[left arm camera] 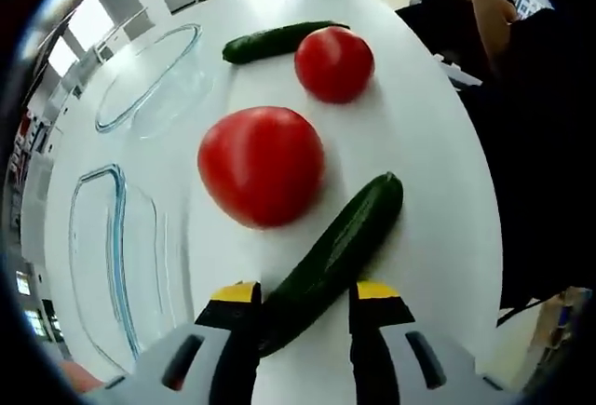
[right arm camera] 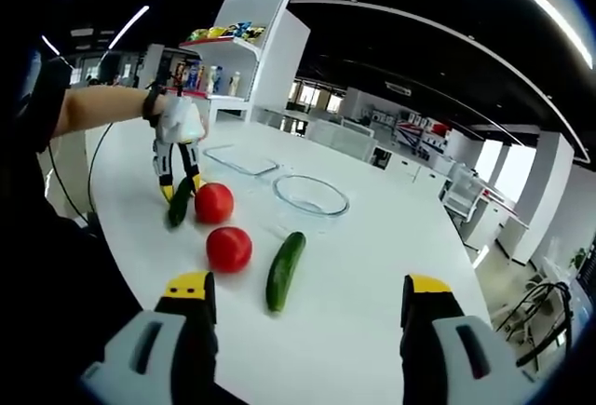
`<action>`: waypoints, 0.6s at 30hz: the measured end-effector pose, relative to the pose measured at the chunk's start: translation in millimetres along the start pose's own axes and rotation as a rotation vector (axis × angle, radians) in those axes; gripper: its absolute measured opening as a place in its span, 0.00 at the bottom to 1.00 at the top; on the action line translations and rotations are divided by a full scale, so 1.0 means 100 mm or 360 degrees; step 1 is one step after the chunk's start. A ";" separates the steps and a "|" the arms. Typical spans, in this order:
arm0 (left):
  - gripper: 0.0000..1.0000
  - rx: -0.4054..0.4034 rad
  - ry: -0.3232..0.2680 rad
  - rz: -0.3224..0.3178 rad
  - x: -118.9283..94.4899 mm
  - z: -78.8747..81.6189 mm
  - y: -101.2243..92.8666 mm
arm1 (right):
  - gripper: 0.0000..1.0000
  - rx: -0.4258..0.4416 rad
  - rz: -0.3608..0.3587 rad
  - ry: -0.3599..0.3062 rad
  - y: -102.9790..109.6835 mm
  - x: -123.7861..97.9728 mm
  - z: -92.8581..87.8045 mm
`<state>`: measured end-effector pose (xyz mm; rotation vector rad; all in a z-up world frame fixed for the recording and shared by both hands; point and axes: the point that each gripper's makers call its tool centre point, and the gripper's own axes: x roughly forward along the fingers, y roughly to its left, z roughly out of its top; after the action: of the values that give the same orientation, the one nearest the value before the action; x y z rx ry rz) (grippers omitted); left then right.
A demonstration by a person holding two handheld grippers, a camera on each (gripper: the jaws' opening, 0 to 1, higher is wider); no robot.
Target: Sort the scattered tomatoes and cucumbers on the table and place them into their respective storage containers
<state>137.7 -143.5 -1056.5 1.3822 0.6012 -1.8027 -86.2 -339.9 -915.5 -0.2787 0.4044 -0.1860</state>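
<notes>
In the left gripper view, the left gripper point(left arm camera: 307, 304) rises from the bottom of the frame with its jaws apart, straddling the lower end of a cucumber point(left arm camera: 340, 251) that slants up toward centre right. It is dark green, slightly bumpy and glossy. It looks stiff and moderately heavy, so a firm pinch across its width should hold, though the waxy skin may slip (better gripped nearer the middle than the tip). Just left of it sits a large tomato point(left arm camera: 262, 165), smooth and red; likely soft-skinned, it wants a gentle squeeze. A second tomato point(left arm camera: 334, 63) and another cucumber point(left arm camera: 275, 42) lie touching near the top. A rectangular glass dish point(left arm camera: 116, 265) sits lower left and a round glass bowl point(left arm camera: 149, 79) upper left on the white table point(left arm camera: 428, 144).

In the right gripper view, the right gripper point(right arm camera: 307, 330) hovers at the bottom, jaws wide apart, holding nothing. The left gripper stands at centre left over its cucumber.
</notes>
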 end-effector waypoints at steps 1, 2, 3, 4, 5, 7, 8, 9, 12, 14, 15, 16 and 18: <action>0.34 0.0053 -0.0005 -0.0007 0.00 0.02 -0.01 | 0.79 -0.0007 0.0007 -0.0001 0.01 0.00 0.00; 0.33 0.0079 -0.0005 -0.0012 0.00 0.03 -0.02 | 0.79 -0.0009 0.0010 -0.0003 0.02 0.00 0.01; 0.32 0.0120 -0.0018 -0.0020 0.00 0.04 -0.03 | 0.79 -0.0010 0.0014 -0.0004 0.03 0.00 0.01; 0.32 0.0128 -0.0031 -0.0032 0.00 0.04 -0.03 | 0.79 -0.0008 0.0017 -0.0004 0.03 -0.01 0.00; 0.32 0.0132 -0.0045 -0.0046 0.00 0.04 -0.03 | 0.79 -0.0001 0.0017 0.0000 0.02 0.00 0.00; 0.31 0.0140 -0.0067 -0.0074 0.01 0.05 -0.02 | 0.78 -0.0005 0.0001 0.0025 -0.01 0.00 -0.02; 0.31 0.0148 -0.0073 -0.0084 0.01 0.05 -0.02 | 0.78 -0.0021 -0.0006 0.0031 -0.01 0.00 -0.02; 0.32 0.0148 -0.0080 -0.0100 0.01 0.06 -0.01 | 0.78 -0.0031 -0.0009 0.0029 -0.01 -0.01 0.00; 0.32 0.0108 -0.0084 -0.0146 0.04 0.08 0.00 | 0.78 -0.0024 0.0003 -0.0003 0.00 -0.05 0.07; 0.32 0.0147 -0.0074 -0.0161 0.04 0.08 -0.02 | 0.78 -0.0028 0.0008 -0.0015 0.01 -0.05 0.08; 0.32 0.0176 -0.0068 -0.0164 0.04 0.08 -0.03 | 0.78 -0.0030 0.0008 -0.0013 0.01 -0.05 0.08; 0.31 0.0205 -0.0061 -0.0166 0.04 0.09 -0.05 | 0.78 -0.0032 0.0008 -0.0010 0.01 -0.05 0.07; 0.30 0.0263 -0.0049 -0.0171 0.04 0.09 -0.07 | 0.78 -0.0037 0.0008 -0.0004 0.01 -0.05 0.06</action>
<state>126.2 -147.5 -1058.3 1.4522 0.5290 -1.9934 -87.6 -336.0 -908.9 -0.3006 0.4050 -0.1762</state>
